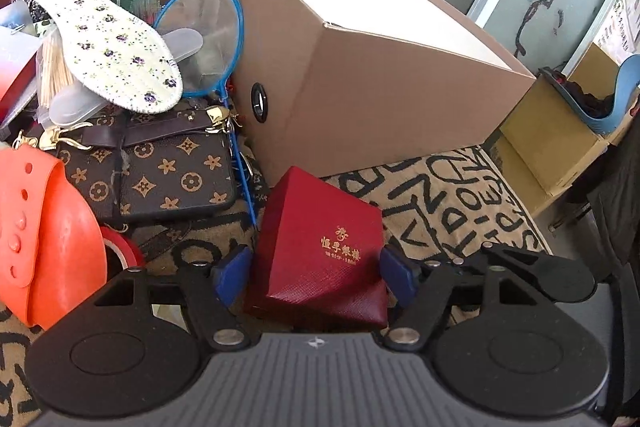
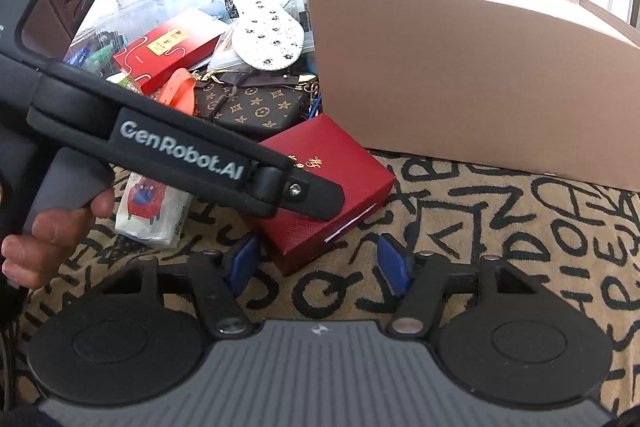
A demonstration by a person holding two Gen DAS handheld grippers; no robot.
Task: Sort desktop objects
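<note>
A dark red gift box (image 1: 320, 247) with gold lettering sits on the patterned cloth, between the blue pads of my left gripper (image 1: 316, 277). The jaws stand wide on either side of the box; I cannot tell if the pads touch it. The same red box (image 2: 336, 183) shows in the right wrist view, with the left gripper's black body lying across it. My right gripper (image 2: 318, 265) is open and empty above the cloth, just in front of the box's near corner.
A large tan cardboard box (image 1: 360, 67) stands behind the red box. Left of it lies a pile: brown monogram pouch (image 1: 152, 167), floral insole (image 1: 108, 39), blue net (image 1: 208, 27), orange silicone piece (image 1: 44, 235), red tape roll (image 1: 120, 247). A tissue pack (image 2: 152, 215) and flat red box (image 2: 168, 47) lie left.
</note>
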